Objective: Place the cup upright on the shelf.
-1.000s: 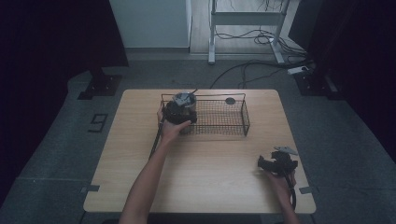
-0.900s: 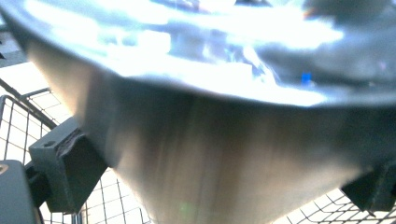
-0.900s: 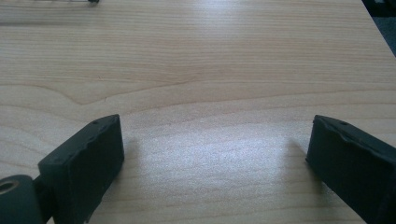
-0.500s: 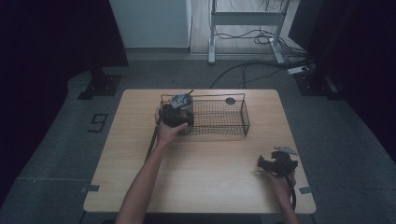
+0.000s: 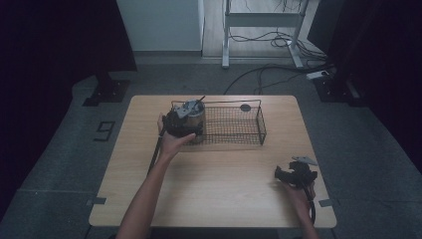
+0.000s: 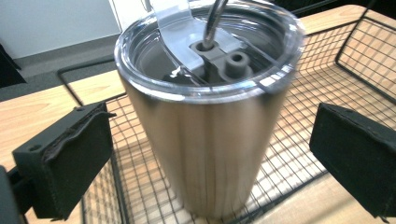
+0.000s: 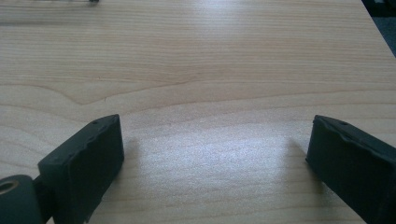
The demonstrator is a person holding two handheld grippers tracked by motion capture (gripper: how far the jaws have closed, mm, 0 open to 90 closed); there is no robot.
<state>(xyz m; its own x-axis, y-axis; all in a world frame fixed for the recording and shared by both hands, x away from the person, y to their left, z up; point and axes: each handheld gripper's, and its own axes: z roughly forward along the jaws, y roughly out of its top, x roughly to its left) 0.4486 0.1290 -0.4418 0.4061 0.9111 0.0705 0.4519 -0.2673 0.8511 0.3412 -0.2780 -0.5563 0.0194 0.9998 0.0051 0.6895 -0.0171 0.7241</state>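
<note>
A stainless steel tumbler [image 6: 210,140] with a clear lid and a metal straw [image 6: 212,23] stands upright in the left end of a black wire basket [image 5: 261,127]. My left gripper [image 6: 210,154] is open, one pad [image 6: 70,158] on each side of the tumbler with a small gap to its wall. In the high view the left gripper [image 5: 181,123] is at the basket's left end, partly hiding the tumbler. My right gripper [image 5: 293,174] rests low near the table's front right corner, open over bare wood [image 7: 215,158].
A small dark disc [image 5: 245,107] lies at the basket's far edge. The basket's right part [image 6: 355,51] holds nothing. The wooden table [image 5: 214,189] has open room in front of the basket. Cables and a stand are on the floor beyond.
The left gripper has shifted slightly left and toward the near side at the basket's left end. The right gripper has not moved.
</note>
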